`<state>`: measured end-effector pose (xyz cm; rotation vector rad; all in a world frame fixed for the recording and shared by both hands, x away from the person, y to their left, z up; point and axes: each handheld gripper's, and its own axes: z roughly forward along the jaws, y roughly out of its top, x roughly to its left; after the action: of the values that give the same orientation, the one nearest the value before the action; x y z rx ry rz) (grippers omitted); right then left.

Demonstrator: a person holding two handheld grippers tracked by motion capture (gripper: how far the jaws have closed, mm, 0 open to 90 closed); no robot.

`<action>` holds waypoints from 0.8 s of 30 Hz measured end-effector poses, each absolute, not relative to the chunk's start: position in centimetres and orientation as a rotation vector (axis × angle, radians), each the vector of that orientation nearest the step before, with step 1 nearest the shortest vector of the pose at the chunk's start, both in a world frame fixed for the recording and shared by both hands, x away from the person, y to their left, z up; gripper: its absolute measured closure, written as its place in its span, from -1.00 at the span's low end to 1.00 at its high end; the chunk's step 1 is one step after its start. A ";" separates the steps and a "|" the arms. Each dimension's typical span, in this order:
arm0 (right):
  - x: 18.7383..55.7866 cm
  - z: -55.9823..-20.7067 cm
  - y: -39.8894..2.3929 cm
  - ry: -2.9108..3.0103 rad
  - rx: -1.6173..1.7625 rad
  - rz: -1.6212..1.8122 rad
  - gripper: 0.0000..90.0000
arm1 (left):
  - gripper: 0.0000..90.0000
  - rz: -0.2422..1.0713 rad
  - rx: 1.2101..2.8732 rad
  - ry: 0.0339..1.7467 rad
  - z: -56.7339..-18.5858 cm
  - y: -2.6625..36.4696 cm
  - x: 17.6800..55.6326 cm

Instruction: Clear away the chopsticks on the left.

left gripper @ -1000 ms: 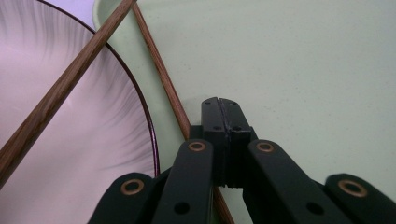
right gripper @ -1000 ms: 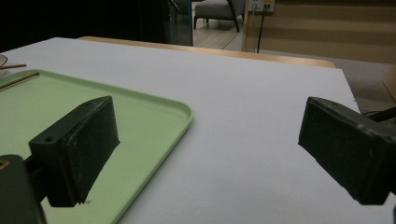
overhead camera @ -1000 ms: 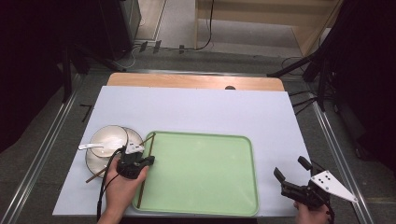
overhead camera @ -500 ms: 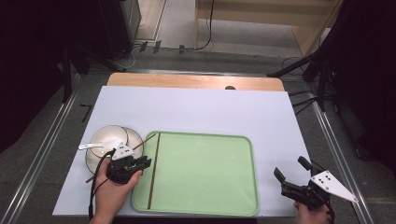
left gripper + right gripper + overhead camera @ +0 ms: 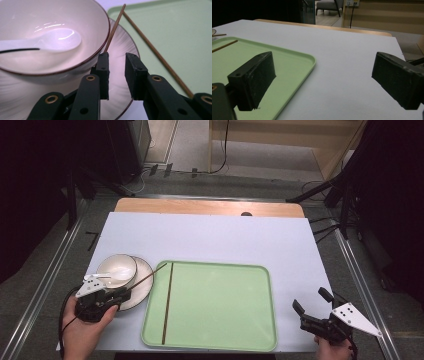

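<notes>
A white bowl [image 5: 116, 269] with a white spoon [image 5: 58, 41] in it stands on a ribbed plate [image 5: 142, 285] left of the green tray [image 5: 220, 310]. One brown chopstick [image 5: 167, 302] lies along the tray's left part. A second chopstick [image 5: 114, 27] slants over the plate's rim beside the bowl, and its near end stops at my left gripper's left finger. My left gripper [image 5: 117, 57] hovers low over the plate, with a narrow empty gap between its jaws. At the table's front right my right gripper [image 5: 310, 301] stands wide open over bare table, with nothing between its jaws [image 5: 324, 62].
A white sheet [image 5: 210, 240] covers the table, with a wooden strip [image 5: 200, 206] along the far edge. Dark stands and cables stand on the floor beyond the table. The tray's near right corner [image 5: 310, 58] lies just left of my right gripper.
My left gripper has pulled back left from the tray's left edge to the plate. One chopstick now lies on the tray, the other slants over the plate. The right gripper has not moved.
</notes>
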<state>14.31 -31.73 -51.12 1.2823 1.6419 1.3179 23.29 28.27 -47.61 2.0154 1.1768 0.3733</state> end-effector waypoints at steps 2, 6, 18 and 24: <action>14.3 -51.1 -31.7 1.642 1.283 1.316 -0.88 | 0.62 0.391 2.029 1.169 -47.6 28.7 23.0; 14.3 -51.1 -31.7 1.642 1.283 1.315 -0.89 | 0.62 0.389 2.044 1.163 -47.5 30.0 22.8; 14.4 -51.1 -31.7 1.647 1.279 1.313 -0.89 | 0.67 0.395 2.106 1.196 -48.6 31.1 23.0; 14.4 -51.2 -31.7 1.643 1.283 1.312 -0.88 | 0.81 0.366 2.130 1.169 -48.9 30.8 23.1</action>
<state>14.38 -31.74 -51.16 1.2826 1.6426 1.3123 23.12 30.82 -48.85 2.1300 1.1688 0.3661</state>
